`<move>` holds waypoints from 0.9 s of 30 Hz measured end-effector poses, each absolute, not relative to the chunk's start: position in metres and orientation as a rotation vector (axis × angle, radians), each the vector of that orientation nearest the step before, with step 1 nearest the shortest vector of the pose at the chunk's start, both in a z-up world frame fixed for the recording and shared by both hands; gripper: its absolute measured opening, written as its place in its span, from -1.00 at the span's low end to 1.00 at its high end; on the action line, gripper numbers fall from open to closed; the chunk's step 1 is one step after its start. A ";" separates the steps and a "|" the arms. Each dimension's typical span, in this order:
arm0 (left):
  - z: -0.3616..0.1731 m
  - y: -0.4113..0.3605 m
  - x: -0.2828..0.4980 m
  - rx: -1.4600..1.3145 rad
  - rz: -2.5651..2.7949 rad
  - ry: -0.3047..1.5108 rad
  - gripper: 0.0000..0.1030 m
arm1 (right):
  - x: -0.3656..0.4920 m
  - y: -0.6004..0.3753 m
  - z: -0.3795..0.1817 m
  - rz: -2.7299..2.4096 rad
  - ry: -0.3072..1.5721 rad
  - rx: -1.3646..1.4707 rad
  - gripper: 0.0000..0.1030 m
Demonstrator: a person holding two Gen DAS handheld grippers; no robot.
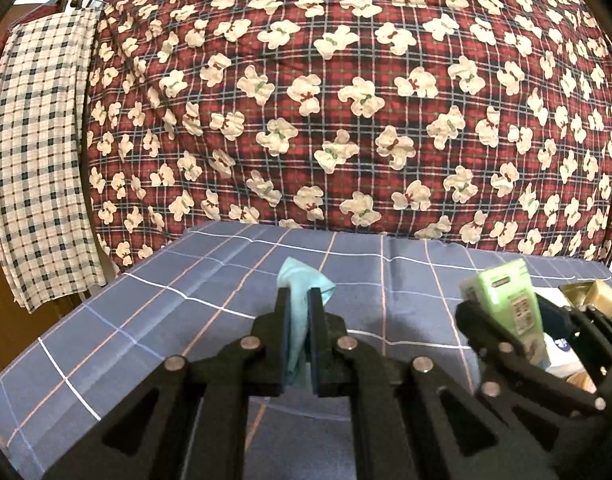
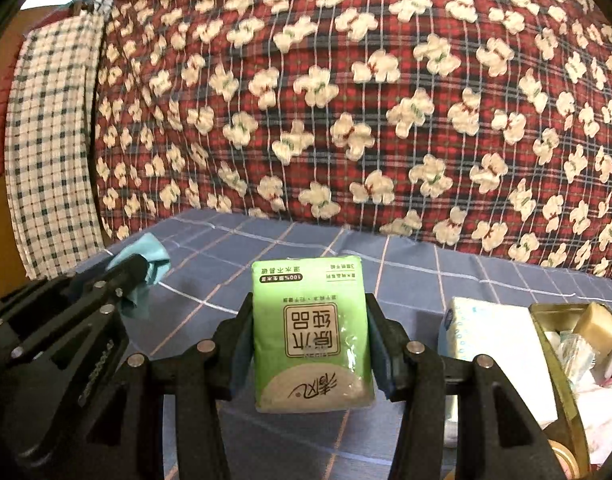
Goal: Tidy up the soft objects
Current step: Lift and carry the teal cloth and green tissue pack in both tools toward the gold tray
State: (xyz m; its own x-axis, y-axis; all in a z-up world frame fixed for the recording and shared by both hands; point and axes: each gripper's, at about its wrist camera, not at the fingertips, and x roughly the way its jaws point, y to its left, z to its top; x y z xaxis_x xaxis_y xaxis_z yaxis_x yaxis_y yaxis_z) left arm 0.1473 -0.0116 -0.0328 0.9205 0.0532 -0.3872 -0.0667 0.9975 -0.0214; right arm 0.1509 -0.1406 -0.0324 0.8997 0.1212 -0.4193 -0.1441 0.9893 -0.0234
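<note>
Left gripper point(image 1: 298, 304) fingers pinch limp teal cloth point(image 1: 304, 280); right gripper point(image 2: 309, 312) fingers clamp glossy green tissue pack point(image 2: 310, 320).

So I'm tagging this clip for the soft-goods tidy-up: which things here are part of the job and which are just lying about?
In the job:
- light blue cloth, pinched in the left gripper
- green tissue pack, clamped in the right gripper

Lying about:
- white tissue packet
- gold tin of oddments
- bear-print quilt
- checked cloth hanging left

Left tongs point(image 1: 299, 300) clamped; right tongs point(image 2: 308, 312) gripping.
</note>
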 end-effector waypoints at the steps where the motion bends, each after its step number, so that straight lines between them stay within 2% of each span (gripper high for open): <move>1: -0.033 -0.012 0.146 -0.034 0.060 0.395 -0.90 | 0.147 -0.142 -0.031 0.139 0.413 -0.053 0.02; 27: -0.030 -0.039 0.125 -0.010 0.024 0.363 -0.90 | 0.109 -0.172 -0.023 0.090 0.305 -0.046 0.02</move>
State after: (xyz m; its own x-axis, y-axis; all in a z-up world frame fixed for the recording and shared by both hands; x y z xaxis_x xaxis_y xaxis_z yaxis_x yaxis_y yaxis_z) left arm 0.1247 -0.0389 -0.0295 0.9346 0.0220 -0.3549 -0.0257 0.9997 -0.0058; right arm 0.1094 -0.1724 -0.0229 0.9499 0.0819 -0.3015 -0.0958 0.9949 -0.0317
